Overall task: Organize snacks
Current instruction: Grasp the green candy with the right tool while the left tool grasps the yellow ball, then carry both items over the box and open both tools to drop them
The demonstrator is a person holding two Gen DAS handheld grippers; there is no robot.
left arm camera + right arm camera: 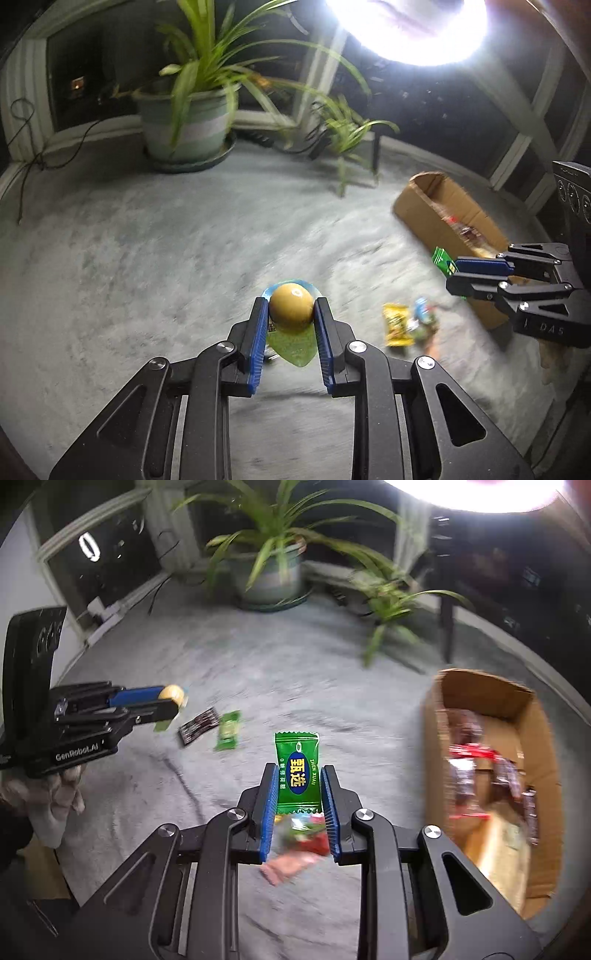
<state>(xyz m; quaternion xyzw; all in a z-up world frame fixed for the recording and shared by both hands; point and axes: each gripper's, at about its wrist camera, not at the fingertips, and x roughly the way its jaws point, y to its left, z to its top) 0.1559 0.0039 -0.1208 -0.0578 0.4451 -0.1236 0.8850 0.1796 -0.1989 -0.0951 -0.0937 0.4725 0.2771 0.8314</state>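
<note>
My left gripper (291,308) is shut on a yellow round jelly snack in a clear green wrapper (290,308), held above the grey carpet; it shows at the left of the right wrist view (171,696). My right gripper (299,775) is shut on a green candy packet (297,771), held above the carpet left of the cardboard box (480,690); it shows in the left wrist view (461,275). The box holds several red and dark snack packets (469,753). Loose snacks lie on the carpet: a dark packet (197,725), a green one (228,734), a yellow one (397,325).
A large potted plant (188,122) and a smaller plant (347,133) stand at the back by the windows. A dark cable (184,779) runs across the carpet. More blurred wrappers (295,849) lie under my right gripper. A bright lamp (406,26) glares overhead.
</note>
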